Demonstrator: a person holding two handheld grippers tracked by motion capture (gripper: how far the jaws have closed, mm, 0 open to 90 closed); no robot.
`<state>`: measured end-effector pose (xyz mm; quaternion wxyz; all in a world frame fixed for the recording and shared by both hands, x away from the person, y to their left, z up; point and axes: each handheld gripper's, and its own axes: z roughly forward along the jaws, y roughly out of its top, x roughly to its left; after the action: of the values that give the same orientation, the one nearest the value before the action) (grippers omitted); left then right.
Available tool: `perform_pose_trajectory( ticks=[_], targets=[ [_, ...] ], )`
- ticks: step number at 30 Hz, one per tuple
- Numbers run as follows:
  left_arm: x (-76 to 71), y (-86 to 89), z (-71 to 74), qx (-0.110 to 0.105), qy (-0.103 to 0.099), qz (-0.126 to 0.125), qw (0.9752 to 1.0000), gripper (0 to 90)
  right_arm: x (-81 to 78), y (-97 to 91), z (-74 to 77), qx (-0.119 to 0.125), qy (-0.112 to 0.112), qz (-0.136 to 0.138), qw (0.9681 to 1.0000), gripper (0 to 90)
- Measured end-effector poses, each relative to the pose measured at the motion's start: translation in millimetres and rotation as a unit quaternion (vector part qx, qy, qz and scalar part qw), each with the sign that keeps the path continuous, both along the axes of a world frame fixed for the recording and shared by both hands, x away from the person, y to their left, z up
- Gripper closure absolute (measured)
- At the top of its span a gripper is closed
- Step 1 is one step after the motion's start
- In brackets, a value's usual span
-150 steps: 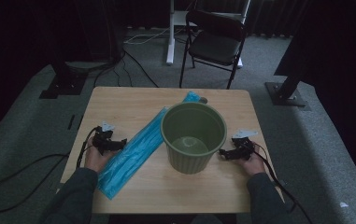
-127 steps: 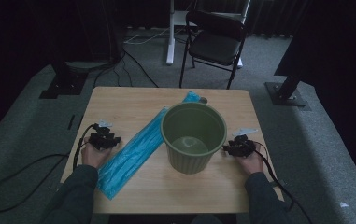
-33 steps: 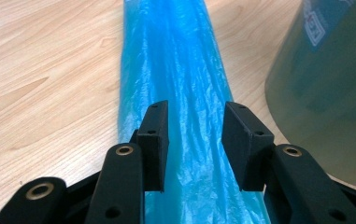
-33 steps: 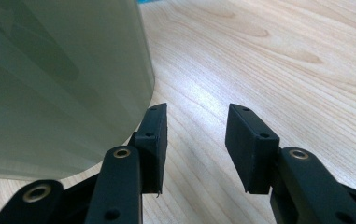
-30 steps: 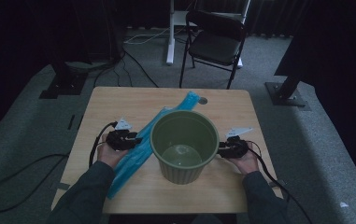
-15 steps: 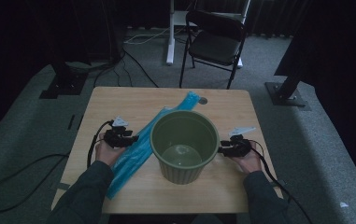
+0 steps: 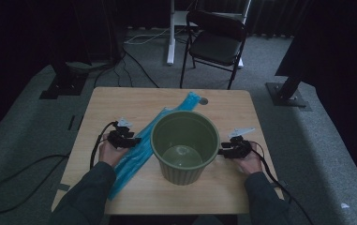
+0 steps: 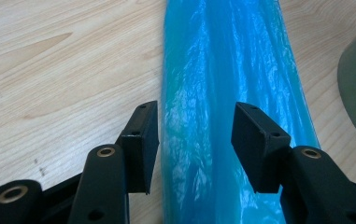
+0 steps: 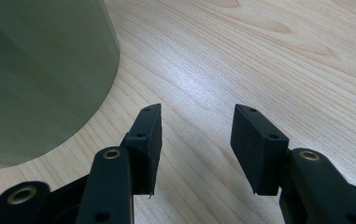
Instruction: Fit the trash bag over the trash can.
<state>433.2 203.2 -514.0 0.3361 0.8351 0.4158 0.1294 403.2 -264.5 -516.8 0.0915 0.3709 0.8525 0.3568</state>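
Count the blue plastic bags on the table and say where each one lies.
1. The blue plastic bag lies folded in a long diagonal strip left of the green bin, its far end behind the bin. The bin hides part of it and could hide another.

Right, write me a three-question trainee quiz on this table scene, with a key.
1. True or false: the green bucket lies on its side.
2. What lies between the left gripper's jaws: A the blue plastic bag, B a cable, C nothing?
3. What is between the right gripper's jaws?

Key: 1 false, it stands upright on the table. 2 A; the jaws have just been opening. 3 Nothing; they stand open beside the bucket.
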Motion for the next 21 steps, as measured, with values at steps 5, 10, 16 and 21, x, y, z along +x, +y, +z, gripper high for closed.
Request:
perform_pose_trajectory(
  ticks=[5,10,16,21],
  targets=[
    [5.9,-2.6,-4.9,-0.004,0.010,0.003,0.9999,50.2,0.2,0.2,-0.7,-0.001,0.003,0.001,1.0000,52.5],
    [7.4,-6.6,-7.4,-0.008,0.018,-0.002,0.9998,49.7,0.2,0.0,-1.1,0.000,0.006,0.003,1.0000,52.5],
    [9.1,-11.5,-12.9,0.012,0.032,-0.005,0.9994,50.4,0.2,0.8,-1.5,0.000,0.007,0.006,1.0000,52.6],
    [8.3,-12.6,-12.7,0.020,0.029,-0.004,0.9994,50.5,0.5,1.4,-2.2,-0.001,0.009,0.006,0.9999,52.6]
  ],
)
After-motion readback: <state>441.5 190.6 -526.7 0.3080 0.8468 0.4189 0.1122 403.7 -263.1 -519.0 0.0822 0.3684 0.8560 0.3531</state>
